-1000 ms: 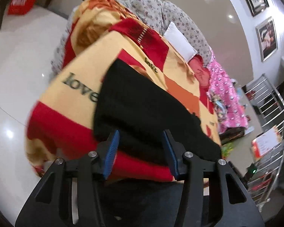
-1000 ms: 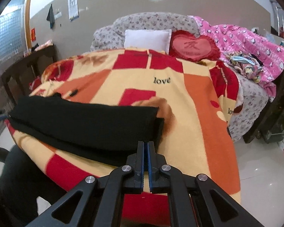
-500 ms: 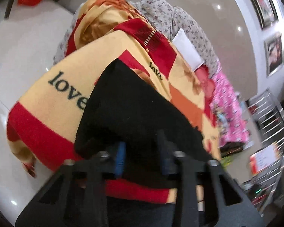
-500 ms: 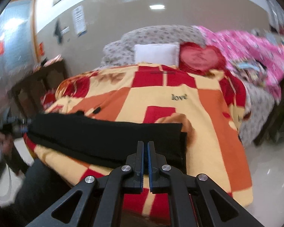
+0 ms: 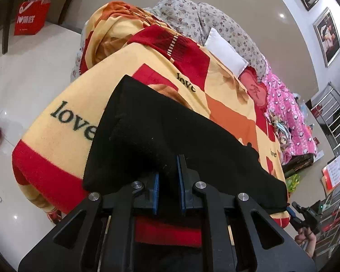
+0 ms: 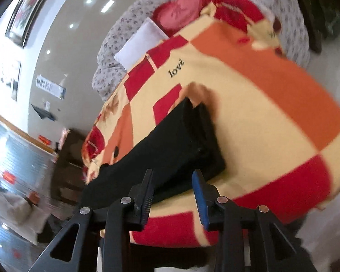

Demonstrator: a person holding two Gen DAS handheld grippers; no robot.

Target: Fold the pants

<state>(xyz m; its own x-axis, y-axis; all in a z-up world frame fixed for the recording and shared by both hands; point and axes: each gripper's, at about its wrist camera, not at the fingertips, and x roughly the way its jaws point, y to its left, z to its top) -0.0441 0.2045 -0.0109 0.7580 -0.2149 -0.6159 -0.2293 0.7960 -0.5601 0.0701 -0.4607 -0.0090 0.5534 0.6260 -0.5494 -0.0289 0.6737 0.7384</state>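
The folded black knit pants (image 5: 161, 140) lie across a yellow, orange and red fleece blanket printed with "love" (image 5: 63, 122), directly ahead of both claws. The left claw (image 5: 168, 181) has just been closing and is clamped on a raised fold at the near edge of the pants — the black cloth bunches up between its blue pads. From there the garment stretches away to the right, toward its far end. The right claw (image 6: 173, 192) has just been opening; its fingers stand apart, with the end of the pants (image 6: 170, 149) just beyond the tips and the pads not pressing on it. That view is tilted and blurred. Behind the blanket, beyond the left claw, sit a white rectangular pillow (image 5: 226, 52) and a red heart-shaped cushion (image 5: 253, 86).
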